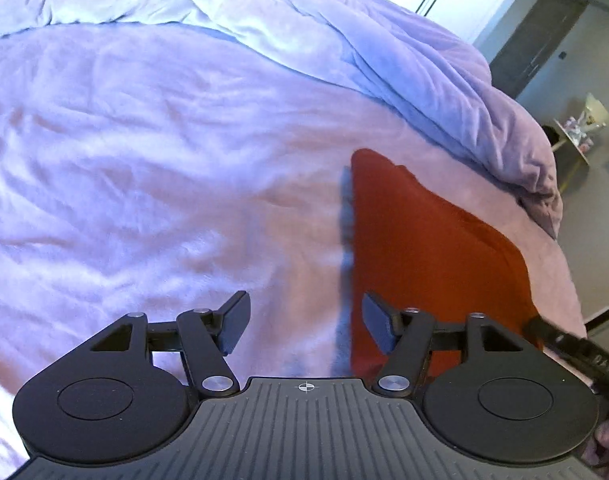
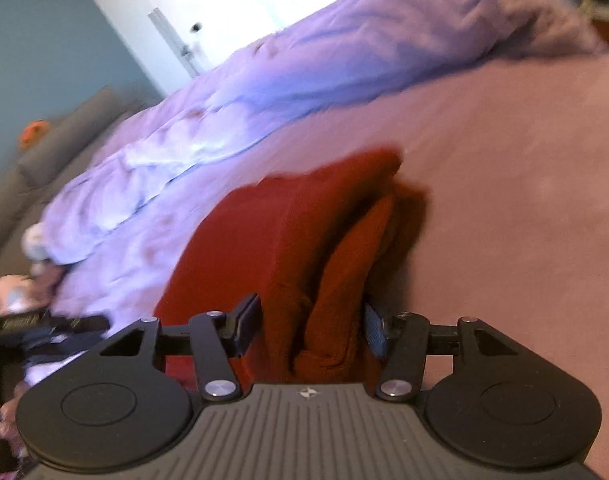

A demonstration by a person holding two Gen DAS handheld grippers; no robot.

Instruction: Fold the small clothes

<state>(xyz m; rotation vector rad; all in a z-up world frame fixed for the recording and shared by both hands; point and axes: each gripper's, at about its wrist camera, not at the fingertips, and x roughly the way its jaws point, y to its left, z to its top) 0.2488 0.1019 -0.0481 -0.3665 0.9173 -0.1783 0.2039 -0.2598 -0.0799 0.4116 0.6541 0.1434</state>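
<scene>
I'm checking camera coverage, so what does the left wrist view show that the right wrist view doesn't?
Only the left wrist view: the left gripper open over bare bedding, nothing between its fingers, and a small side table beyond the bed.

Only the right wrist view: the right gripper with a raised fold of the garment between its fingers, though blur hides whether the pads press it, plus a grey sofa with an orange object.

Both: the red garment on the pink blanket and the rumpled lilac duvet.
</scene>
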